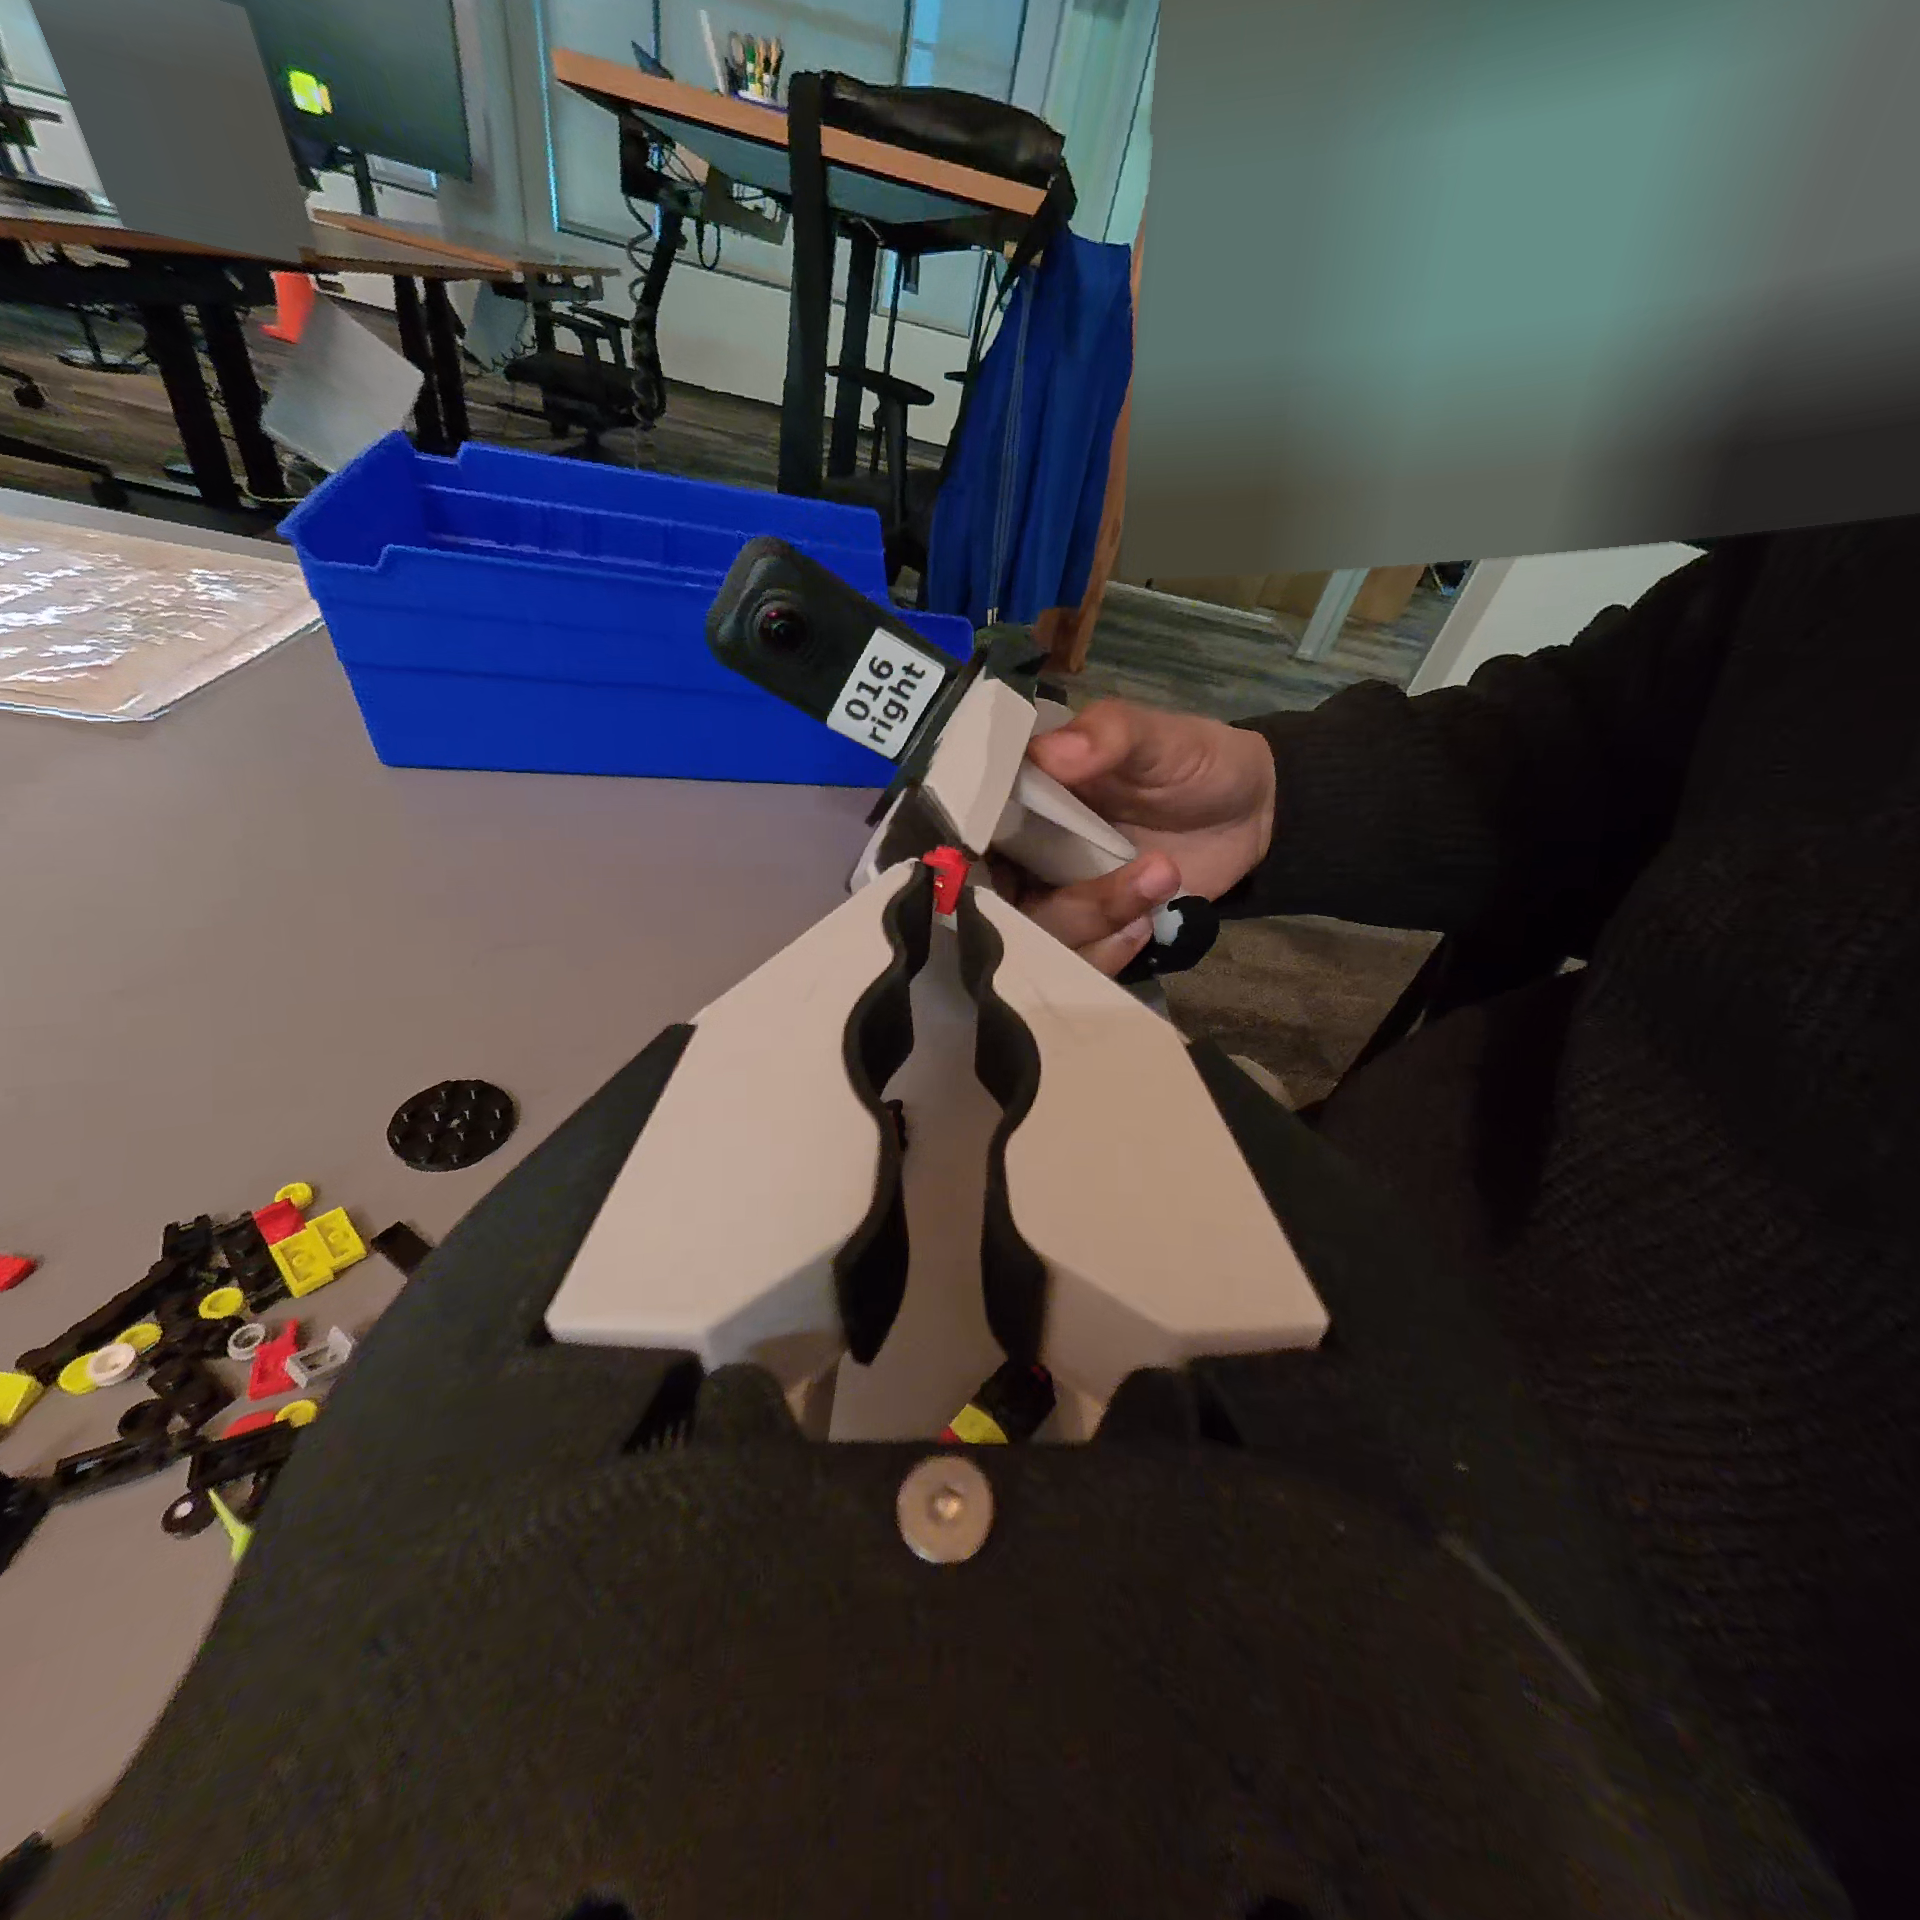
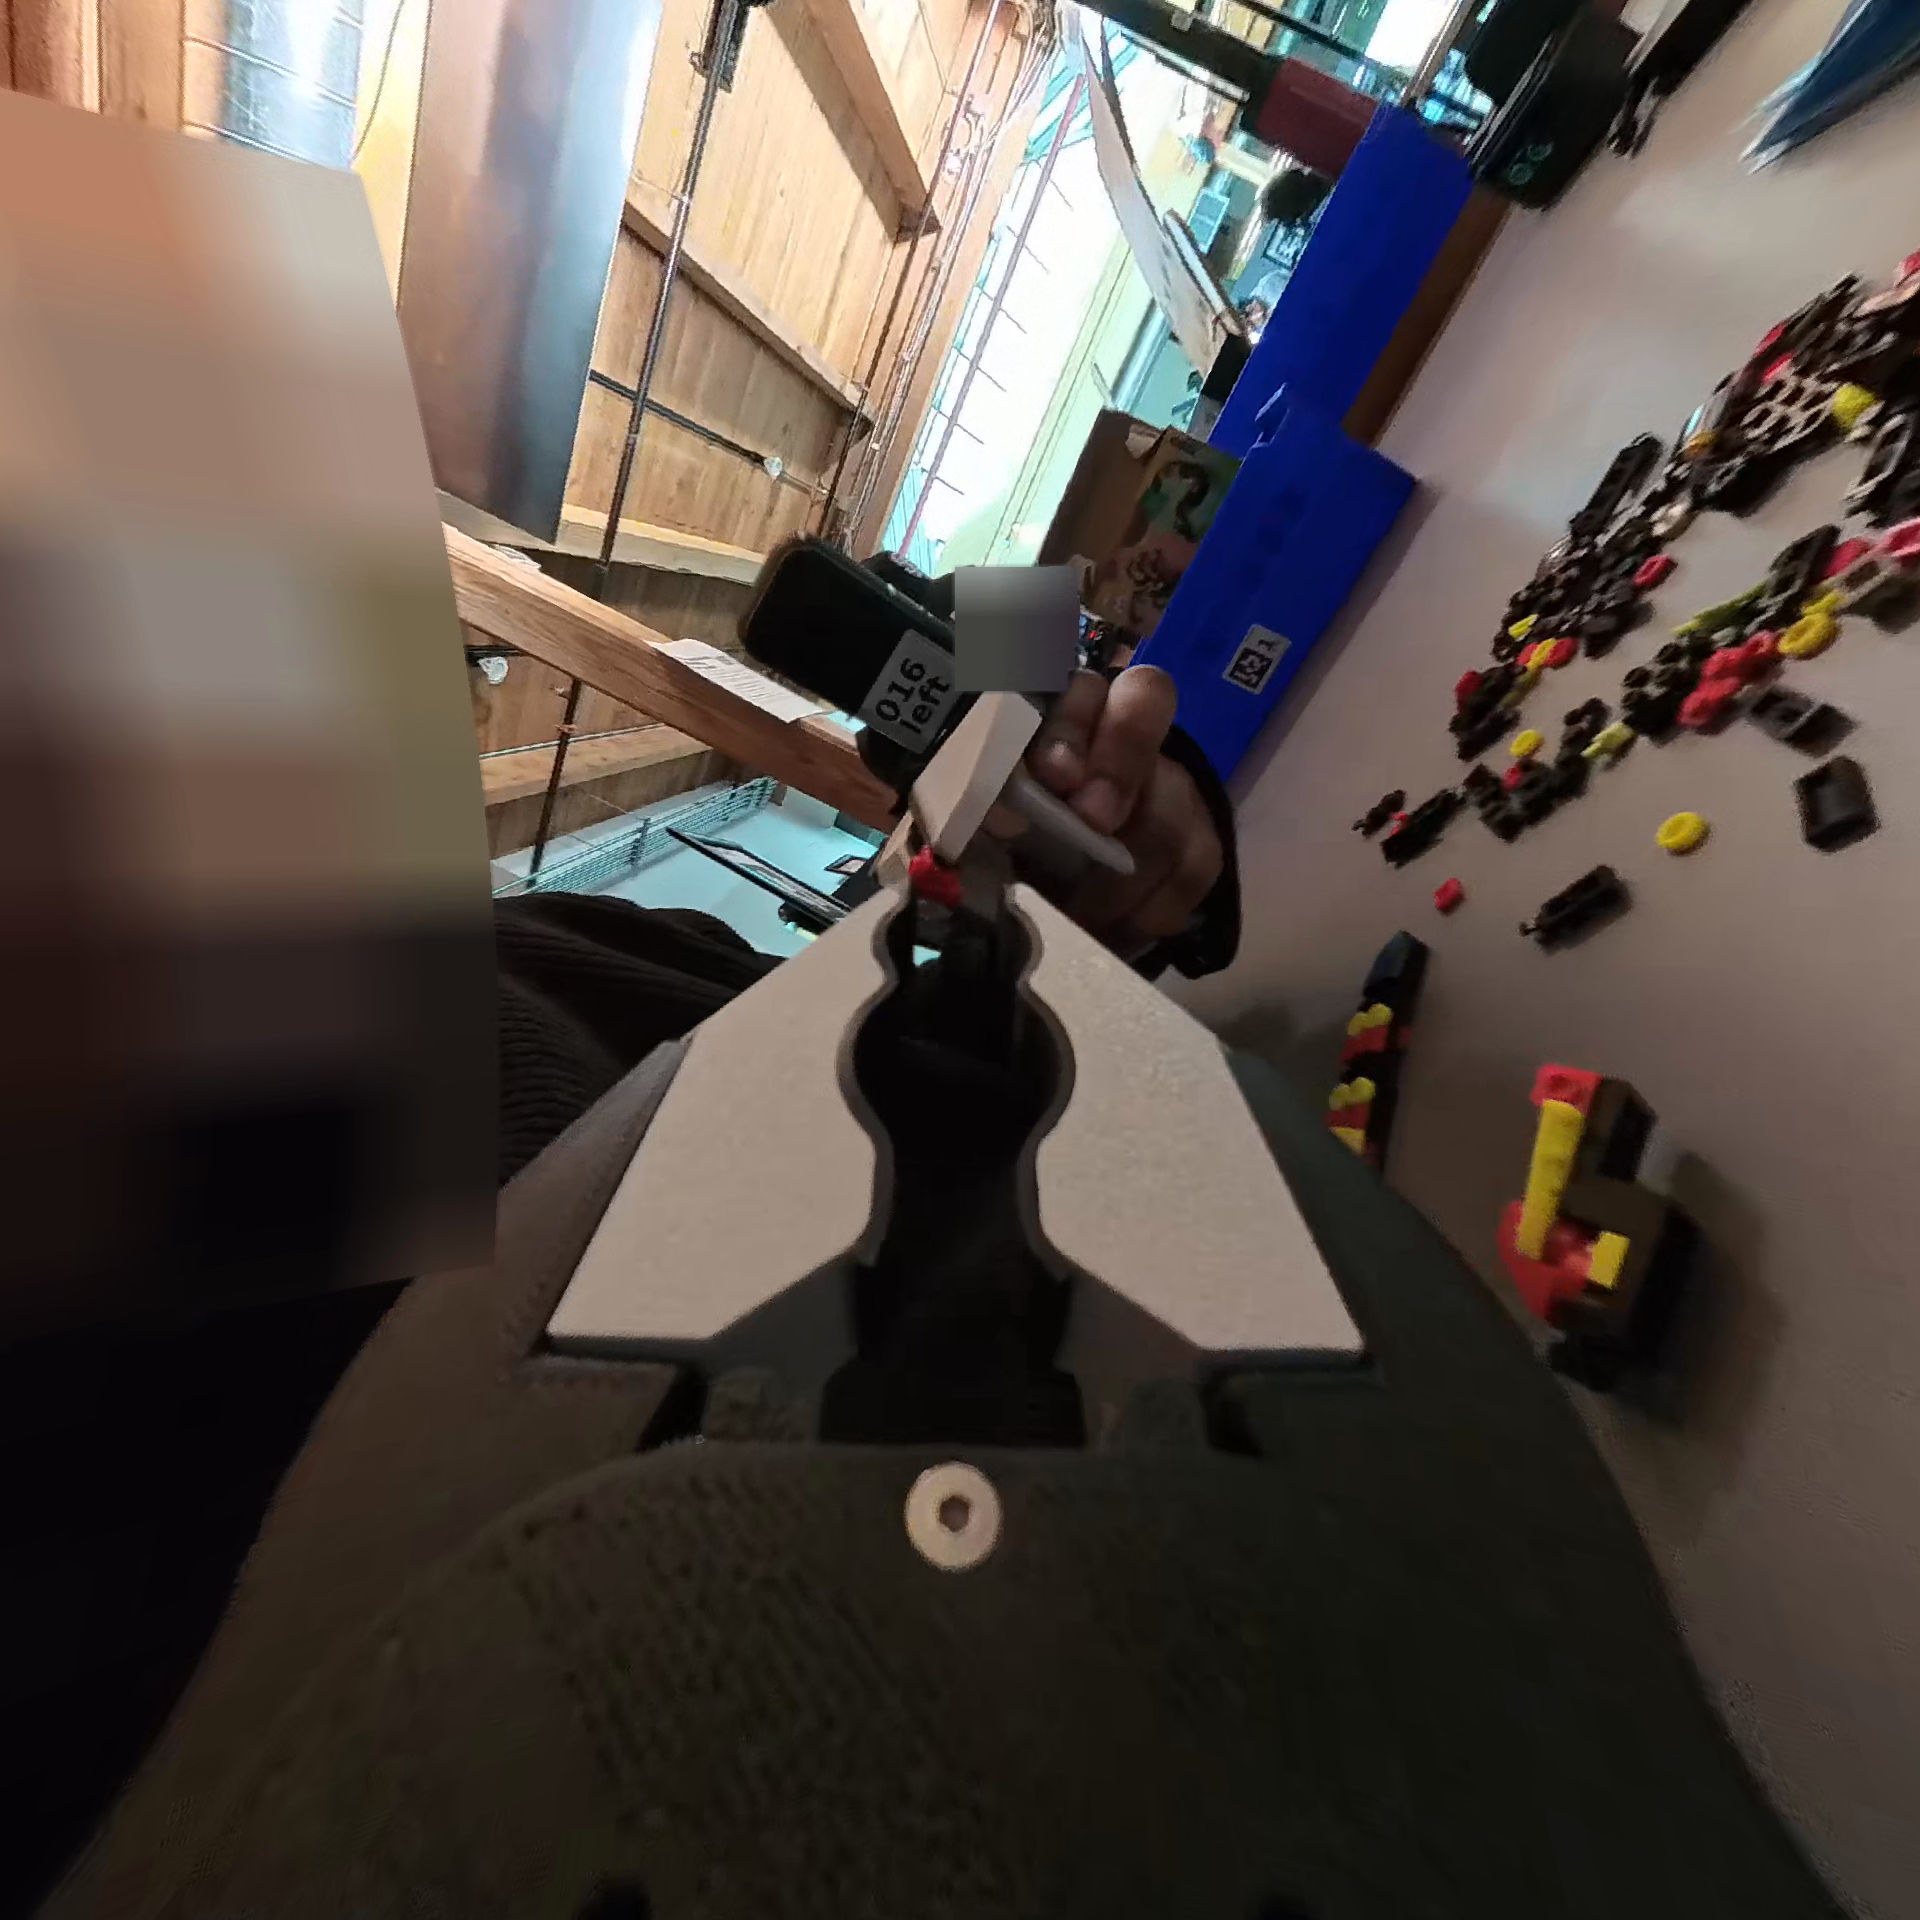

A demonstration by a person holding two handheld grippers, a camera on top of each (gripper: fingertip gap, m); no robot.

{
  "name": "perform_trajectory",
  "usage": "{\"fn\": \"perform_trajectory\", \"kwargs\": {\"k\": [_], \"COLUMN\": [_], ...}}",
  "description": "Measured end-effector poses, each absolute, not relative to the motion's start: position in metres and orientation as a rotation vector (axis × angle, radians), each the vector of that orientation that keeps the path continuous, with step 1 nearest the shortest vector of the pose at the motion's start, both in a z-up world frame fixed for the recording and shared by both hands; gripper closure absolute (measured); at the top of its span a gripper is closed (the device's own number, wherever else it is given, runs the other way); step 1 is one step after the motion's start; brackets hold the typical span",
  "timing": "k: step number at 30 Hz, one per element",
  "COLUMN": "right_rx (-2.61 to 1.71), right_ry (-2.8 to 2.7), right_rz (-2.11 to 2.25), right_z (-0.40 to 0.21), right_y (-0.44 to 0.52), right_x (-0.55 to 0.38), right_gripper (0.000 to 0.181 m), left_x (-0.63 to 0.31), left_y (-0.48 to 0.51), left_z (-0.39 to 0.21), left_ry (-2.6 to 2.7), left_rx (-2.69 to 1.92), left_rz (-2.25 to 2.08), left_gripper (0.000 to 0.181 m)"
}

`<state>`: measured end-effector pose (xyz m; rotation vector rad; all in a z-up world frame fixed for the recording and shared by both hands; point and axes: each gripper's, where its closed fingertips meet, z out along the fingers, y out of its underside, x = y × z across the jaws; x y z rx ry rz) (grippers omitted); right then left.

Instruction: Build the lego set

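Where tools meet tip-to-tip, left tool (image 1: 940, 894) clenches red piece (image 1: 945, 878); right tool (image 2: 951, 914) unclear.

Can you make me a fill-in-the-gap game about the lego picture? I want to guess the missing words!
1. The small piece pinched at the tips of the two grippers is coloured ____.
2. The big bin on the table is coloured ____.
3. The round black plate lies flat on the ____.
4. The loose lego pieces are black, red and ____.

Missing words: red; blue; table; yellow
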<state>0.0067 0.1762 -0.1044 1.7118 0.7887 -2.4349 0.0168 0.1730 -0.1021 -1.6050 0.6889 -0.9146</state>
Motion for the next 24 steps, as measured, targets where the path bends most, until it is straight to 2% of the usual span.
{"fn": "perform_trajectory", "kwargs": {"k": [4,7,14,19,24], "right_rx": [1.666,1.638,1.666,1.854,2.217], "right_ry": [0.746,0.714,0.749,0.894,1.374], "right_rz": [-2.427,-2.417,-2.403,-2.423,-2.314], "right_z": [-0.102,-0.102,-0.105,-0.111,-0.123], "right_y": [0.172,0.171,0.172,0.191,0.212], "right_x": [0.006,0.007,0.008,0.014,0.030], "right_gripper": [0.162,0.171,0.172,0.172,0.172], "left_x": [0.019,0.021,0.020,0.012,0.006], "left_y": [0.172,0.171,0.172,0.182,0.196], "left_z": [-0.105,-0.106,-0.111,-0.122,-0.166], "left_ry": [0.706,0.719,0.715,0.653,0.736], "left_rx": [-1.611,-1.612,-1.642,-1.711,-1.915], "left_rz": [-0.913,-0.911,-0.911,-0.899,-0.747], "left_gripper": [0.180,0.180,0.178,0.159,0.144]}}
